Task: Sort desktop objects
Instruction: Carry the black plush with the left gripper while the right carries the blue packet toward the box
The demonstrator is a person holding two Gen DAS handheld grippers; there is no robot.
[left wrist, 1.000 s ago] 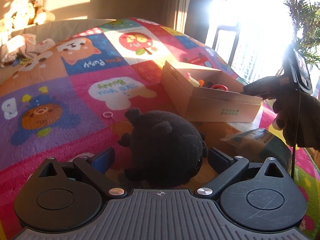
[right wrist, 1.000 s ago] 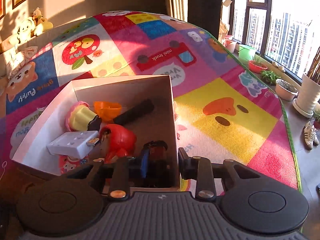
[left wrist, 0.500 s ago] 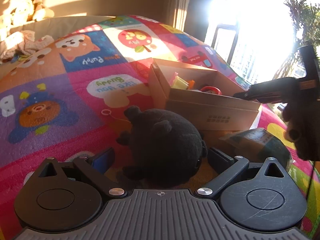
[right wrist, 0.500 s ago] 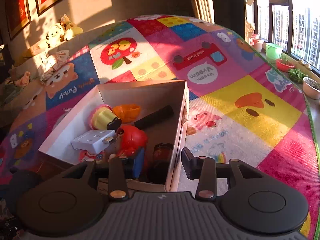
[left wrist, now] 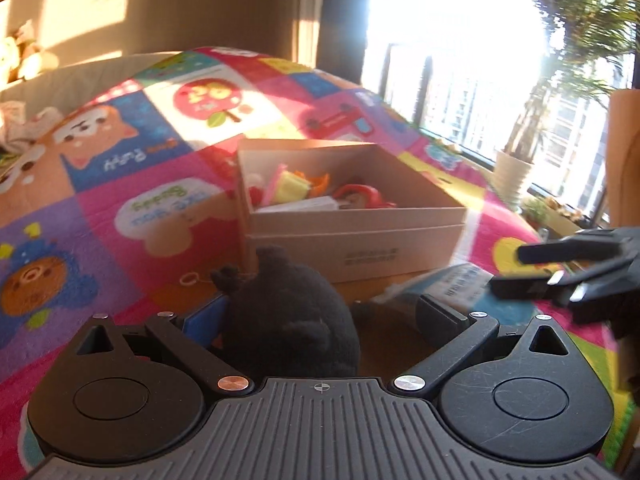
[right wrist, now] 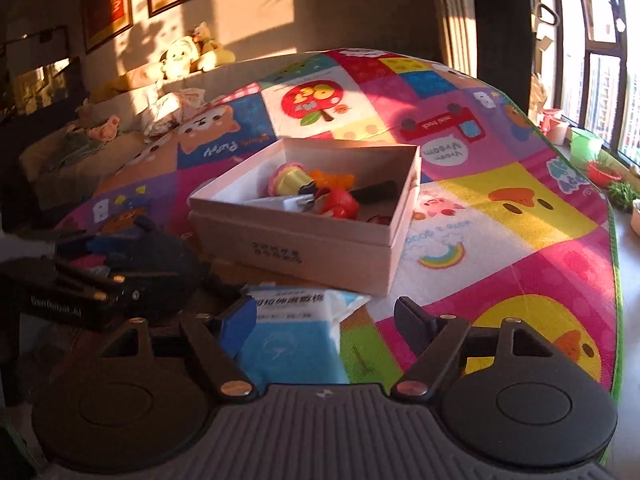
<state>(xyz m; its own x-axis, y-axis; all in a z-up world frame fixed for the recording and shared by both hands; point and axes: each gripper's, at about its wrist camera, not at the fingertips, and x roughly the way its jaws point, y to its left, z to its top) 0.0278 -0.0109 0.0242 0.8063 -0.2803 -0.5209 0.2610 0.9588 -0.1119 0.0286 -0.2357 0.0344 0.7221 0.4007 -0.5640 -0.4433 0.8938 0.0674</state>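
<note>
Toy-filled cardboard box [right wrist: 320, 236] beside black plush [left wrist: 288, 320].

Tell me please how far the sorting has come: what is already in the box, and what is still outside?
Done: the cardboard box already holds a yellow-pink cup, an orange piece, a red toy and a white adapter. In hand: the left gripper has the black plush toy between its open fingers. The right gripper, jaws opening, grips nothing. Left: the plush and the blue wipes pack on the mat.

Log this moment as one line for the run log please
left gripper: open around black plush toy | right gripper: opening, empty, above blue wipes pack | cardboard box: holds sorted items
</note>
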